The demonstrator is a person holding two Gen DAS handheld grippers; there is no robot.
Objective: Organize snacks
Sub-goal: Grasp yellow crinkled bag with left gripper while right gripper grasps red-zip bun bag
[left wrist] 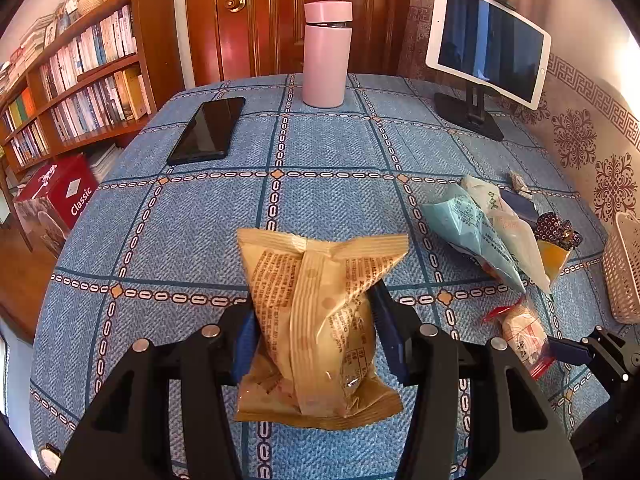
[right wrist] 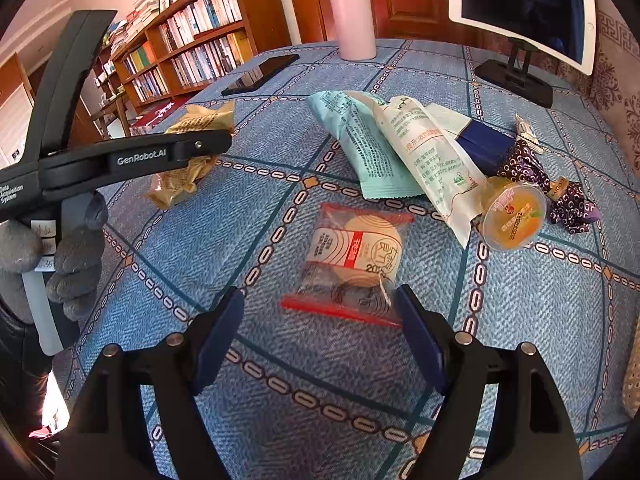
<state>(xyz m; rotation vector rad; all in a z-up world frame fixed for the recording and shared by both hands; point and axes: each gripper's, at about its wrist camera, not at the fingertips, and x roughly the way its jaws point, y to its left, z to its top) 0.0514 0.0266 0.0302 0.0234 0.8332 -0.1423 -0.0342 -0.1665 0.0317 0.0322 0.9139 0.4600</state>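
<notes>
My left gripper (left wrist: 314,320) is shut on a tan snack bag (left wrist: 320,320), held above the blue checked tablecloth (left wrist: 192,240). The same bag (right wrist: 188,160) shows in the right wrist view behind the left gripper's body (right wrist: 132,156). My right gripper (right wrist: 320,312) is open and empty, just in front of a clear packet with a round pastry (right wrist: 356,260) lying on the cloth; it also shows in the left wrist view (left wrist: 524,336). Further right lie a pale green bag (right wrist: 360,148), a white-green bag (right wrist: 428,160), an orange jelly cup (right wrist: 512,216) and purple wrapped sweets (right wrist: 560,188).
A pink flask (left wrist: 326,56), a black phone (left wrist: 208,130) and a tablet on a stand (left wrist: 484,44) stand at the table's far side. A white slotted basket (left wrist: 622,268) sits at the right edge. A bookshelf (left wrist: 80,76) and a red box (left wrist: 56,196) are left of the table.
</notes>
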